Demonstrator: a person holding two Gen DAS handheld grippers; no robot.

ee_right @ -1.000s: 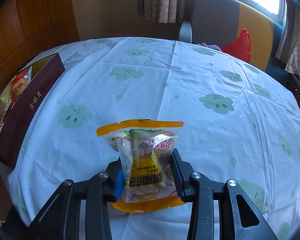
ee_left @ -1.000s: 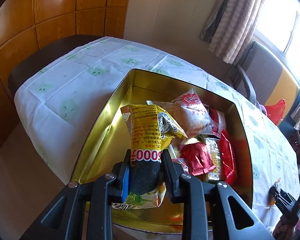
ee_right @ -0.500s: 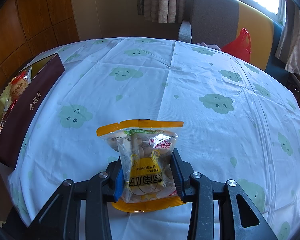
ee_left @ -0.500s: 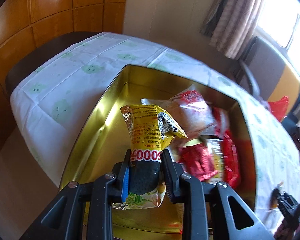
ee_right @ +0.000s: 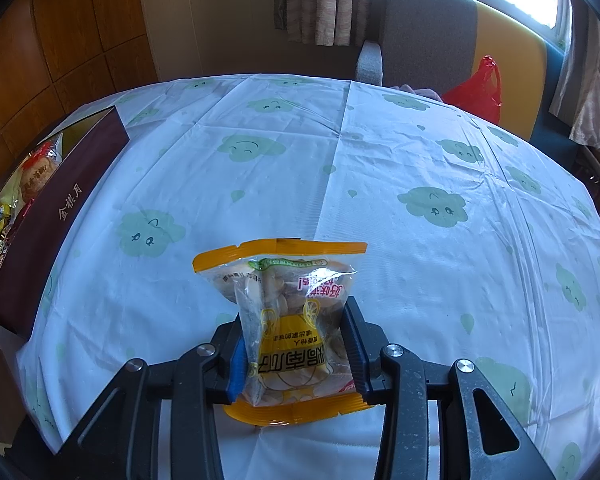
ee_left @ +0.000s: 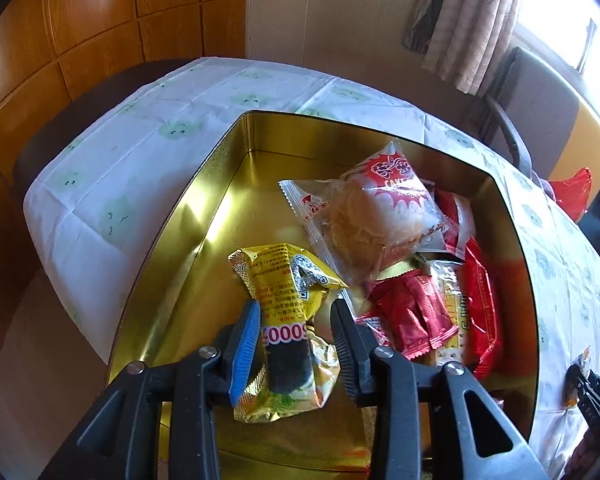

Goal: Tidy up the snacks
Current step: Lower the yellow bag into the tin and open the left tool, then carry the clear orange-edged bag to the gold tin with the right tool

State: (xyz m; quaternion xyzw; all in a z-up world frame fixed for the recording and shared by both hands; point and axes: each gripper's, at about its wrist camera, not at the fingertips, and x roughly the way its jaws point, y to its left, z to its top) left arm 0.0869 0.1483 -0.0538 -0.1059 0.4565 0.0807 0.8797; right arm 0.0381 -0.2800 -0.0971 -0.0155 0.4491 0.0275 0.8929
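Left fingers (ee_left: pixel 256 340) just parted off yellow packet (ee_left: pixel 288 312); only right view shows orange-edged packet (ee_right: pixel 292 320).

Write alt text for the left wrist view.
The left gripper, its jaws just opened, straddles a yellow snack packet lying inside a gold tin. Red and clear wrapped snacks fill the tin's right side. The tin sits on a table under a white cloud-print cloth.
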